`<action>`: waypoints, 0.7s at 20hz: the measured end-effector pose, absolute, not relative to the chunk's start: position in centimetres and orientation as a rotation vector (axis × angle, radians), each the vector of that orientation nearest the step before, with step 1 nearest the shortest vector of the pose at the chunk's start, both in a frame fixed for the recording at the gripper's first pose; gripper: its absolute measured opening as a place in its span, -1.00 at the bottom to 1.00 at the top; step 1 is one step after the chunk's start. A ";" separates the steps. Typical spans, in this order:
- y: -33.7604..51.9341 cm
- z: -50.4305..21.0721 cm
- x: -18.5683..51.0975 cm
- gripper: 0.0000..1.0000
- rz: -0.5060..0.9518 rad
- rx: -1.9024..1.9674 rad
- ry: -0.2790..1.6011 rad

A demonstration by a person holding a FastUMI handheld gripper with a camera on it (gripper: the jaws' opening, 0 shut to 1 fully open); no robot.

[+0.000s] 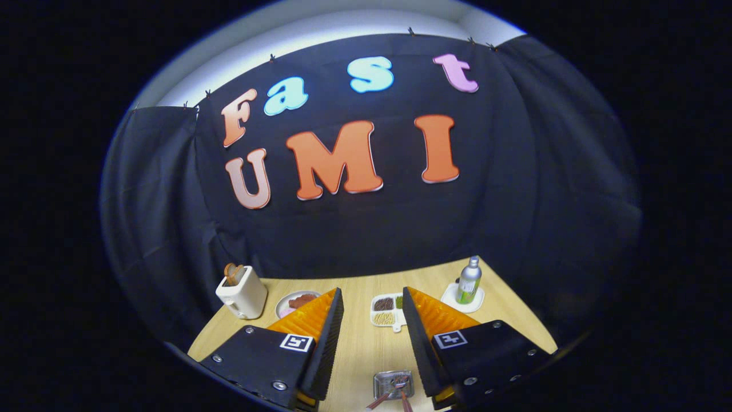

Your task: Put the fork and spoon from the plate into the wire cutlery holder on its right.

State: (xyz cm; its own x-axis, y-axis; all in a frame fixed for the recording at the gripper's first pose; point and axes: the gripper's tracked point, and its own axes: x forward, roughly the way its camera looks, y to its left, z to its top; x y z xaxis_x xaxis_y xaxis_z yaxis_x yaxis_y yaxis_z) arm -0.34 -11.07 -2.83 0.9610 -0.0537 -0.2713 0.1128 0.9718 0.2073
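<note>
Presently recorded: one gripper (372,337), its two fingers standing spread apart with bare table (366,349) between them, grasping nothing. One small metal dish (392,383) sat at the bottom centre of the frame, between the fingers and near their bases, closer to the right finger; it appeared to be the plate named in the task. Two utensil handles (392,397), reddish, ran from the dish down toward the lower edge of the frame, their long axes roughly along the line of the fingers; which was fork and which spoon could not be told. Judged: the claw pointed above and past the dish, so the coming move called for tipping down and drawing back onto it. Wire cutlery holder: not identified. Other items, beyond the fingertips: one toaster (242,294) at lower left, one round plate of food (293,303) beside it, one divided tray (388,311) at centre, one bottle (469,280) on one coaster (462,300) at right.
</note>
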 end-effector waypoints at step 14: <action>-14.3 5.0 -2.1 0.84 -0.156 0.011 -0.102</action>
State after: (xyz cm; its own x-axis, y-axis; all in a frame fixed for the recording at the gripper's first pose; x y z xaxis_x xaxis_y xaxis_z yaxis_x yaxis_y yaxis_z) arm -2.07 -14.32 4.97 0.9828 -0.1554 0.1002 0.1543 0.9878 0.0192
